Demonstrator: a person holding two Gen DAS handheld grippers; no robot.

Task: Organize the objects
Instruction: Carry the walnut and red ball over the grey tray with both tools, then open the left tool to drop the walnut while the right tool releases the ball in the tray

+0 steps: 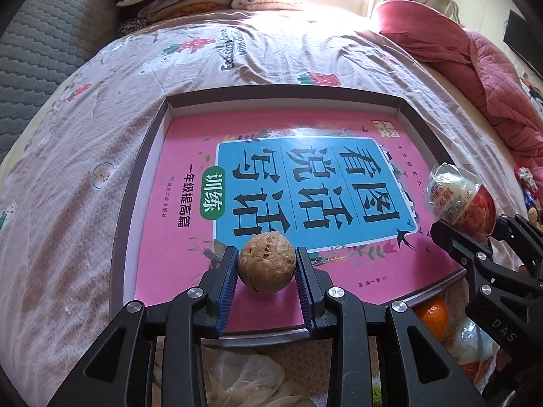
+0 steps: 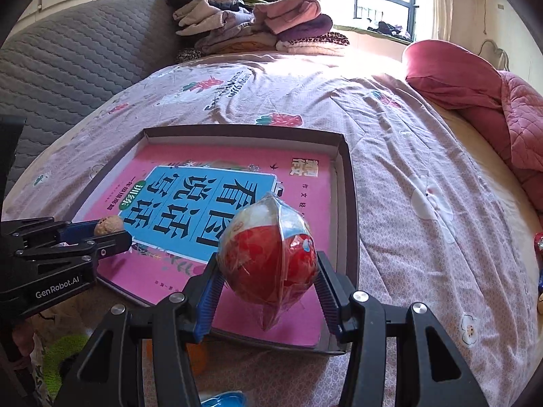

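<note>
The left gripper (image 1: 266, 264) clamps a walnut (image 1: 266, 262) above the near edge of the tray (image 1: 281, 93), over the pink book (image 1: 190, 149) lying inside. The right gripper (image 2: 268, 271) grips a wrapped red snack (image 2: 268, 257) near the tray's near right corner, probably not touching down. The book's far half lies open.

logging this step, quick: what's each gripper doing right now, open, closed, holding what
left gripper: closed on the walnut
right gripper: closed on the red wrapped snack
</note>
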